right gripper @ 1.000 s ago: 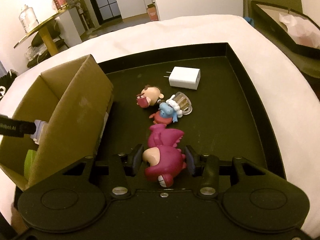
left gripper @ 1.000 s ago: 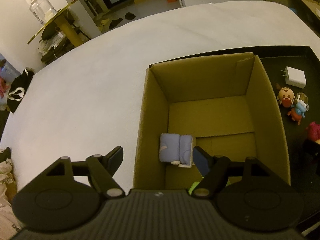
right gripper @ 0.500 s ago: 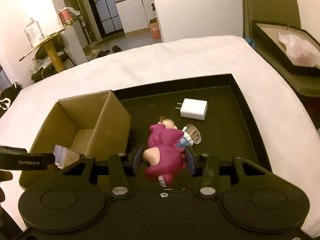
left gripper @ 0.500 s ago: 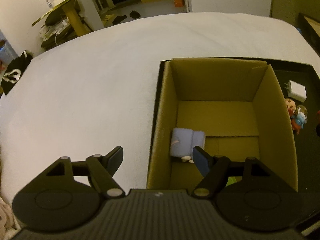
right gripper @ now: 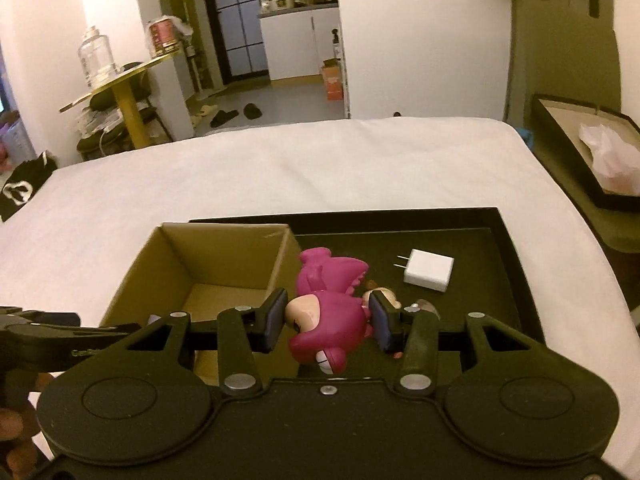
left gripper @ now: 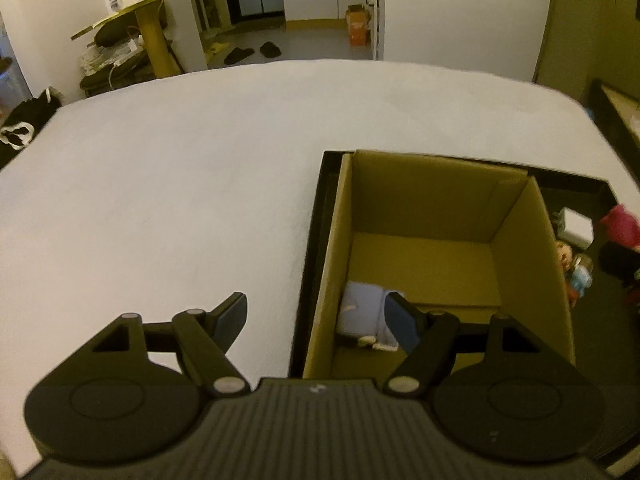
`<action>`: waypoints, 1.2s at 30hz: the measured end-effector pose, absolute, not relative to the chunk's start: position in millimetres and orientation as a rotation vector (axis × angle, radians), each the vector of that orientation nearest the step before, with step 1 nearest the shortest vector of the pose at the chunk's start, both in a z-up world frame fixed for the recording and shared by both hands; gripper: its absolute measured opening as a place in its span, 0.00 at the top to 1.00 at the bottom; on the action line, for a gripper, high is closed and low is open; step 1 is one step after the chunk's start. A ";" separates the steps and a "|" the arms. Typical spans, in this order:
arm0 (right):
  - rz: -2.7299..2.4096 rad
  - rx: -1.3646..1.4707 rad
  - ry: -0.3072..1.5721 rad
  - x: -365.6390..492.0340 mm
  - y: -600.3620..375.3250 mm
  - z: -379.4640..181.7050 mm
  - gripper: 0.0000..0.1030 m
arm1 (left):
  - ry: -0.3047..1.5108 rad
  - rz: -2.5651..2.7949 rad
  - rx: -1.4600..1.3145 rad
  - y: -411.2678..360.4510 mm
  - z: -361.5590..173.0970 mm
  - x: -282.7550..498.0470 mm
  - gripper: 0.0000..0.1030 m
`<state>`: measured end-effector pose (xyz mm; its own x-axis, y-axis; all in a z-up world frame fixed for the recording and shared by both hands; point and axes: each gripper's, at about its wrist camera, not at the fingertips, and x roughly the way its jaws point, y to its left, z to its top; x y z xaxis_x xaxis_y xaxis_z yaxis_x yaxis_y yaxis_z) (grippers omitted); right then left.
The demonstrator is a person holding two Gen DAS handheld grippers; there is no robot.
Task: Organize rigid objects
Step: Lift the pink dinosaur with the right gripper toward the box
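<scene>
Right gripper tilts down fwd over the black tray, jaws partly closed w/ both pads pressed on the sides of a pink toy figure; the toy hangs clear of the tray floor, head toward the camera, just beside the right wall of the cardboard box. Left gripper also points down at an angle, jaws wide apart w/ nothing between the pads: left finger sits over the white bed cover, right finger over the box's near-left corner, in front of a pale blue toy lying on the box floor. Box stands inside the tray at its left end. On the tray floor right of the box: a white charger w/ prongs pointing left, and small figures close together, mostly hidden behind the pink toy in the right view. A person's hand shows at bottom left of the right view, holding the left gripper
</scene>
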<state>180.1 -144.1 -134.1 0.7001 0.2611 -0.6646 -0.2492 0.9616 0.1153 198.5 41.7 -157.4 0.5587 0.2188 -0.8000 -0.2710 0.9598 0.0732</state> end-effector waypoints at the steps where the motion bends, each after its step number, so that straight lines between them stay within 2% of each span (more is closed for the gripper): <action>1: 0.289 0.010 0.743 179.8 -140.9 -133.6 0.57 | 0.937 0.284 -0.076 43.4 -158.3 199.2 0.28; 5: 0.321 -0.038 0.738 178.4 -123.7 -131.7 0.57 | 0.948 0.271 -0.114 49.9 -160.9 199.1 0.32; 10: 0.350 -0.098 0.741 181.0 -101.4 -130.9 0.57 | 0.961 0.217 -0.170 55.8 -163.5 197.8 0.42; 13: 0.363 -0.127 0.747 183.1 -87.9 -129.3 0.57 | 0.975 0.212 -0.181 58.7 -167.4 198.9 0.54; 15: 0.381 -0.137 0.745 183.8 -81.0 -127.2 0.57 | 0.986 0.201 -0.197 60.0 -170.4 200.2 0.68; 20: 0.412 -0.187 0.729 187.3 -61.4 -120.6 0.57 | 0.982 0.187 -0.216 63.4 -171.5 197.8 0.82; 36: 0.521 -0.468 0.660 181.8 -15.5 -114.8 0.57 | 0.968 0.165 -0.301 81.8 -177.0 196.1 0.89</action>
<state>181.8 -15.5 -114.8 0.6729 0.3016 -0.6754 -0.5872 0.7730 -0.2399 196.1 81.8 -177.0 0.5587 0.0043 -0.8294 -0.2710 0.9460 -0.1776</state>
